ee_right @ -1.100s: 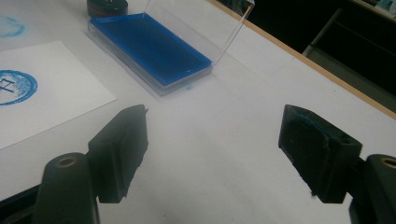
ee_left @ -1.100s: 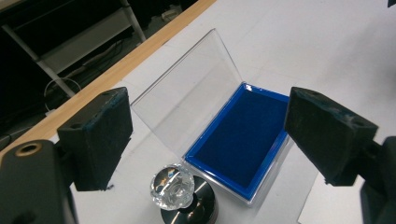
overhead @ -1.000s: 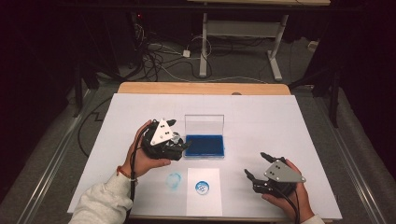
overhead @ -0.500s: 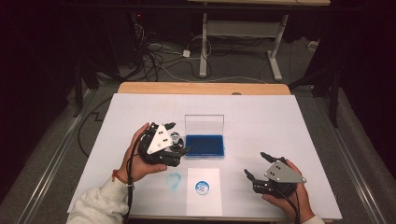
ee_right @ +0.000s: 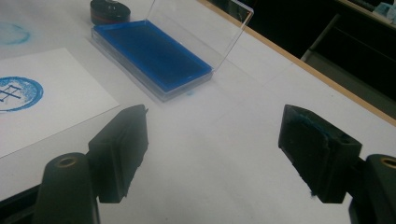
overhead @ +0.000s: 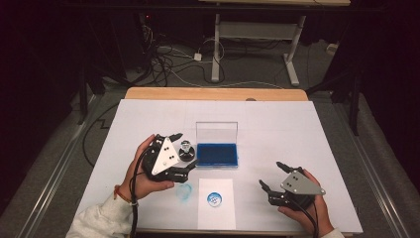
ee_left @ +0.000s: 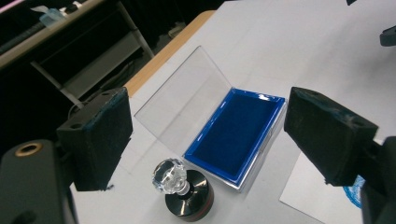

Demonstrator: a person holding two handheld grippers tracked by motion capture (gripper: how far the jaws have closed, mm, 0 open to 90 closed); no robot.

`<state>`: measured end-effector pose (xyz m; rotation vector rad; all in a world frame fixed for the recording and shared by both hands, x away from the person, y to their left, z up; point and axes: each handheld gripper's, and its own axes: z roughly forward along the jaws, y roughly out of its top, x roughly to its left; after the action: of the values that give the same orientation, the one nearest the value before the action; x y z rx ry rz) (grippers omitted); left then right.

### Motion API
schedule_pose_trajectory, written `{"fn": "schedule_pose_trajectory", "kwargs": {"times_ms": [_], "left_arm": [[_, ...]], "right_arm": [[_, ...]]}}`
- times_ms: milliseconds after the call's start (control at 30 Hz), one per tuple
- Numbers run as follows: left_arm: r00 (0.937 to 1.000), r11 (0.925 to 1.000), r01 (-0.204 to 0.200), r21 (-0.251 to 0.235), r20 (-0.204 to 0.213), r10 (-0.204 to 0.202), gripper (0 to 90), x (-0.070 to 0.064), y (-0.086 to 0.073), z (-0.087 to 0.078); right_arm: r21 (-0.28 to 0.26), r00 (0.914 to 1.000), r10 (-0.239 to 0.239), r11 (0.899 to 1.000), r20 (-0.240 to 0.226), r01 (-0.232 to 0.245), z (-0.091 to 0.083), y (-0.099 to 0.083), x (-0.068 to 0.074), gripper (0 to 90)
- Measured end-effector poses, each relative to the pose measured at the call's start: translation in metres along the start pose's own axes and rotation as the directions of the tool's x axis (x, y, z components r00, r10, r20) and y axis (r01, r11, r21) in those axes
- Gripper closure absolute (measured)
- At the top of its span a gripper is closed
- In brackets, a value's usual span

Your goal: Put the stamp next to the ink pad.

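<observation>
A stamp with a clear faceted knob on a round black base stands upright on the white table, just left of a blue ink pad. The pad's clear lid stands open at the far side. My left gripper is open, its jaws on either side of the stamp and apart from it. My right gripper is open with nothing between its jaws, near the front right. In the right gripper view the ink pad and stamp lie farther off.
A white sheet bearing a round blue print lies at the front middle. A faint blue smudge marks the table left of it. A wooden strip edges the far side, with cables on the floor beyond.
My left gripper has drawn back slightly left and toward the person, and the stamp now shows standing between its open jaws. The right gripper has not moved.
</observation>
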<state>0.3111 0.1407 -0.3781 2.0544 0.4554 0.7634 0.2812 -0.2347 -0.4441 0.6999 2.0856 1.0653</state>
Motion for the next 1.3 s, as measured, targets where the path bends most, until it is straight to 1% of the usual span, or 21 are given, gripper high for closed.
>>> {"fn": "schedule_pose_trajectory", "kwargs": {"times_ms": [67,100,200,267,333,400,567,633,700,733,900,1000,1100,1133,1167,1200,1233,1300], "left_arm": [[0.9999,1.0,0.003,-0.009,-0.012,-0.003,15.2,-0.001,-0.002,-0.003],[0.9999,0.9999,0.005,-0.014,-0.01,-0.005,15.2,-0.002,-0.003,-0.004],[0.9996,0.9999,-0.009,-0.013,-0.025,0.008,15.2,-0.003,-0.008,-0.008],[0.9983,0.9997,-0.024,0.001,-0.054,0.024,15.2,-0.005,-0.011,-0.01],[0.9978,0.9997,-0.023,-0.003,-0.062,0.023,15.2,-0.006,-0.014,-0.012],[0.9968,0.9993,-0.039,-0.003,-0.07,0.038,15.2,-0.009,-0.017,-0.013],[0.9965,0.999,-0.042,-0.017,-0.074,0.04,15.2,-0.012,-0.026,-0.017],[0.9966,0.9991,-0.04,-0.013,-0.073,0.039,15.2,-0.012,-0.029,-0.018],[0.9959,0.9988,-0.049,0.007,-0.075,0.049,15.2,-0.012,-0.033,-0.019],[0.996,0.9988,-0.047,0.011,-0.075,0.048,15.2,-0.011,-0.036,-0.02],[0.9971,0.9999,-0.009,-0.004,-0.076,0.009,15.2,-0.009,-0.049,-0.027],[0.9957,0.9999,-0.006,0.01,-0.092,0.007,15.2,-0.01,-0.057,-0.029],[0.9952,0.9997,0.004,0.023,-0.098,-0.001,15.2,-0.011,-0.065,-0.03],[0.9954,0.9997,0.015,0.02,-0.095,-0.013,15.2,-0.01,-0.068,-0.031],[0.9961,0.9993,0.03,0.022,-0.084,-0.028,15.2,-0.009,-0.07,-0.031],[0.996,0.9989,0.035,0.033,-0.083,-0.032,15.2,-0.008,-0.073,-0.031],[0.995,0.9985,0.037,0.041,-0.094,-0.033,15.2,-0.008,-0.075,-0.031],[0.9954,0.997,0.038,0.067,-0.09,-0.032,15.2,-0.009,-0.082,-0.03]], "right_arm": [[0.0,1.0,-0.002,1.0,0.0,0.002,0.0,0.0,0.0,24.9],[-0.001,1.0,-0.002,1.0,-0.001,0.002,0.0,0.0,0.0,24.9],[-0.001,1.0,-0.001,1.0,-0.001,0.001,0.0,0.0,0.001,24.9],[-0.001,1.0,-0.001,1.0,-0.001,0.001,0.0,0.001,0.001,24.9],[-0.002,1.0,-0.003,1.0,-0.002,0.003,0.0,0.001,0.001,24.9],[-0.003,1.0,-0.003,1.0,-0.001,0.003,-0.001,0.001,0.002,24.9],[-0.003,1.0,-0.005,1.0,0.001,0.005,-0.003,0.001,0.002,24.9],[-0.005,1.0,-0.003,1.0,0.004,0.003,-0.004,0.0,0.002,24.9],[-0.002,1.0,-0.001,1.0,0.008,0.001,-0.005,0.0,0.002,24.9],[-0.001,0.9999,0.0,1.0,0.011,0.0,-0.006,-0.001,0.002,24.9],[0.004,0.9998,0.011,1.0,0.019,-0.011,-0.008,-0.003,0.001,24.9],[0.01,0.9996,0.007,1.0,0.026,-0.008,-0.008,-0.004,0.001,24.7],[0.013,0.9994,0.012,1.0,0.032,-0.012,-0.008,-0.005,0.0,24.6],[0.012,0.9993,0.014,1.0,0.034,-0.015,-0.009,-0.005,0.0,24.6],[0.01,0.9992,0.014,1.0,0.037,-0.014,-0.009,-0.005,-0.001,24.6],[0.011,0.9992,0.014,1.0,0.038,-0.015,-0.009,-0.005,-0.001,24.6],[0.013,0.9991,0.013,1.0,0.04,-0.013,-0.009,-0.005,-0.001,24.5],[0.018,0.9989,0.016,1.0,0.044,-0.016,-0.009,-0.006,-0.001,24.5]]}}
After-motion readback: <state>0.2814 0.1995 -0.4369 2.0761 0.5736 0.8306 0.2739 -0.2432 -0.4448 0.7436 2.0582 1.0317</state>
